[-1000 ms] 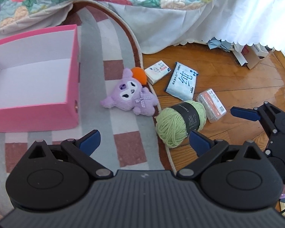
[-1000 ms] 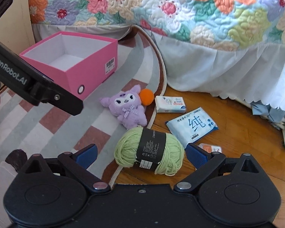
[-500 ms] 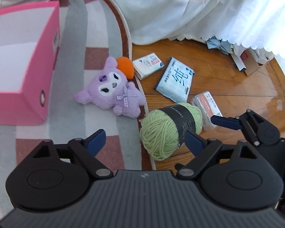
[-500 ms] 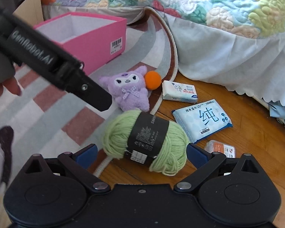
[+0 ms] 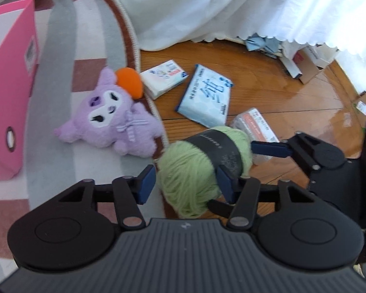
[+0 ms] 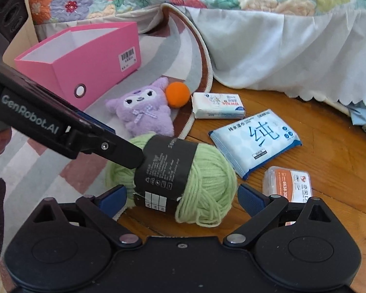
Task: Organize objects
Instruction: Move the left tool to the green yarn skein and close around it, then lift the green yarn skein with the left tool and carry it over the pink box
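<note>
A green yarn ball with a black label lies at the rug's edge, half on the wood floor. My left gripper straddles its near end; the jaws are closing and both blue pads touch its sides. In the right wrist view a left finger rests against the yarn ball at its label. My right gripper stands open just short of the yarn, its pads wider than the ball. One right finger shows beside the yarn's far end.
A purple plush and an orange ball lie on the striped rug. The open pink box stands at left. A white tissue pack, blue wipes pack and small orange-labelled pack lie on the floor by the bed skirt.
Both grippers have sunk and moved in on the yarn ball. The left jaws have narrowed from wide open to the yarn's sides. The right jaws stay wide.
</note>
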### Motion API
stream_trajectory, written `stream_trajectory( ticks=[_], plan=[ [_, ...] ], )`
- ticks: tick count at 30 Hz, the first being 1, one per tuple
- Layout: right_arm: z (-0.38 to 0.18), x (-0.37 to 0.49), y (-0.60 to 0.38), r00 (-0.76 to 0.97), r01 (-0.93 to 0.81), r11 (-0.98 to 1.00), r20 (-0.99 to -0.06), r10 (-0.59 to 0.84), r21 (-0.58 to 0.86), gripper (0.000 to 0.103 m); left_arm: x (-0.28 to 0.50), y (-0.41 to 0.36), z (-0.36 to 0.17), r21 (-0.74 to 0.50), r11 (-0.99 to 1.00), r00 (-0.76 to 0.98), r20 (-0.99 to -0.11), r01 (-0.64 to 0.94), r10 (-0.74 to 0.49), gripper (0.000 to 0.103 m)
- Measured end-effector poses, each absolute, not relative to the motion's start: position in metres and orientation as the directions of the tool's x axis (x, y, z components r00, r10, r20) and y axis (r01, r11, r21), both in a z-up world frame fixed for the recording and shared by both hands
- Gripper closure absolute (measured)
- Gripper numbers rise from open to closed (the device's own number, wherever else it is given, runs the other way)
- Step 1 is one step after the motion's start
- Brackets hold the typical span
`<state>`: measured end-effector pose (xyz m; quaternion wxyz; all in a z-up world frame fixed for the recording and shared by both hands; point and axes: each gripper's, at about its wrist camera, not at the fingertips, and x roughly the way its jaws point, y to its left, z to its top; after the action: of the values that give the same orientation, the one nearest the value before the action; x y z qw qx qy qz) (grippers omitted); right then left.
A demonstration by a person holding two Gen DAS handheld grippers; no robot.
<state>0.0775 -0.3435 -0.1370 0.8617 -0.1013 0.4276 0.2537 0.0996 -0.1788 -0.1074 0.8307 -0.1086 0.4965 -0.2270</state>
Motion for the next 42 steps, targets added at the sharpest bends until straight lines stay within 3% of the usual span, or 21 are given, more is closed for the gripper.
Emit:
stream_trajectory(
  ticks=[6, 10, 20, 30, 42],
  plan=[
    [-0.143, 0.086, -0.347, 0.458, -0.525, 0.843, -0.795, 0.398, 0.119, 0.005, 0.100, -0.176, -0.112, -0.433, 0.867, 0.396, -0.772, 0.245, -0.497, 0.053],
    [-0.144, 0.091, -0.347, 0.426, -0.504, 0.845, -0.799, 0.423, 0.179, 0.011, 0.098, -0.174, -0.121, -0.510, 0.819, 0.345, -0.743, 0.262, -0.573, 0.055],
    [-0.138, 0.083, -0.346, 0.464, -0.461, 0.870, -0.789, 0.402, 0.173, 0.028, 0.098, -0.170, -0.122, -0.525, 0.820, 0.354, -0.740, 0.229, -0.572, 0.067],
    [-0.122, 0.070, -0.339, 0.491, -0.415, 0.894, -0.785, 0.378, 0.172, 0.029, 0.096, -0.158, -0.116, -0.589, 0.780, 0.326, -0.710, 0.210, -0.624, 0.068],
    [-0.081, 0.052, -0.309, 0.503, -0.424, 0.897, -0.791, 0.349, 0.126, 0.029, 0.074, -0.150, -0.064, -0.461, 0.818, 0.348, -0.746, 0.344, -0.567, 0.068]
  ],
)
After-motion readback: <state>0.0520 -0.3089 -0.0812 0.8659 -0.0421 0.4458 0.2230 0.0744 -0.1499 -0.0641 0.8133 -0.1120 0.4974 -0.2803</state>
